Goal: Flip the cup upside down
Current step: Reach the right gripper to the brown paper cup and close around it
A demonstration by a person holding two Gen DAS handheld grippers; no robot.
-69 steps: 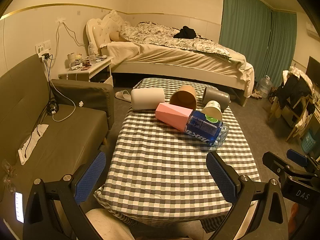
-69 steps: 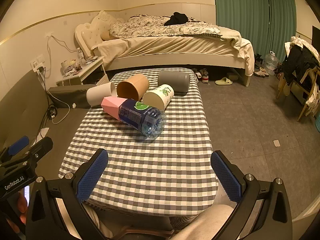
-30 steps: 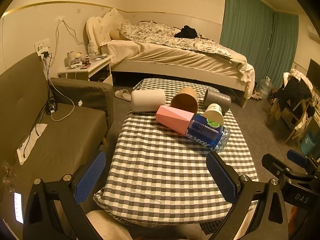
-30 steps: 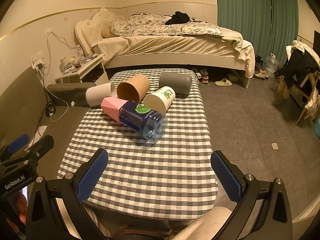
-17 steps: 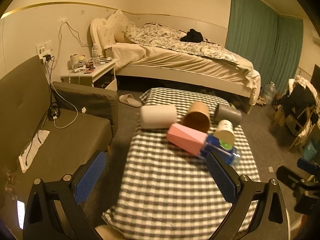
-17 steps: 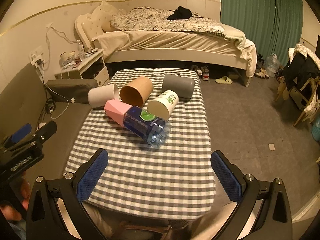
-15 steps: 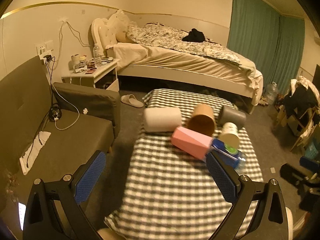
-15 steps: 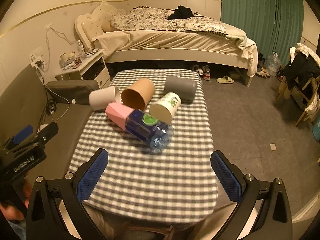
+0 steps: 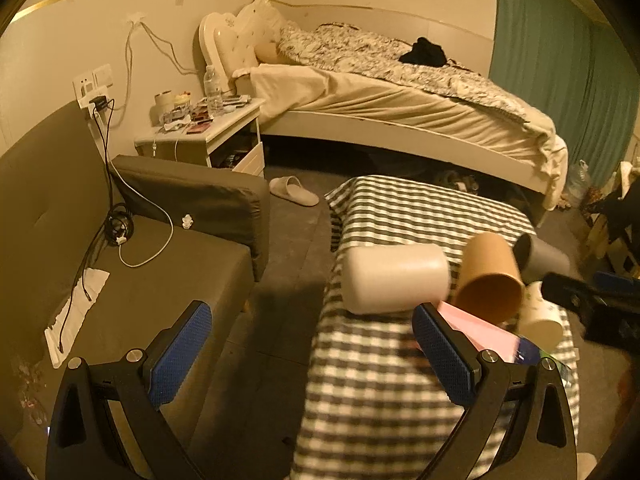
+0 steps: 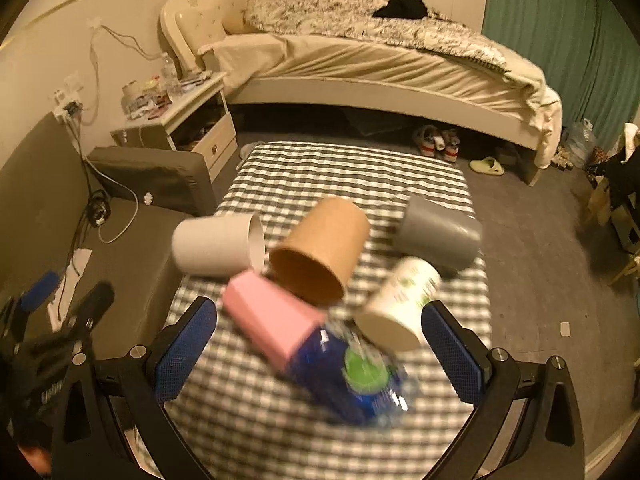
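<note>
Both grippers close in on the pile of cups — nothing grasped yet.

In half a second the cups have grown much larger in both views and turned blurry, so both hands are moving in fast. The right gripper (image 10: 318, 344), jaws spread wide and empty, now frames the pink cup (image 10: 272, 314), the blue water bottle (image 10: 352, 376) and the printed white cup (image 10: 400, 300); the left gripper (image 9: 312, 352), likewise wide and empty, has swung left and points at the cream cup (image 9: 394, 282) by the table's left edge. All the cups — brown (image 10: 320, 250) and grey (image 10: 438, 232) too — lie on their sides on the checked tablecloth (image 10: 348, 168), none inverted. Which one is the target I cannot tell; the flip has not begun.
</note>
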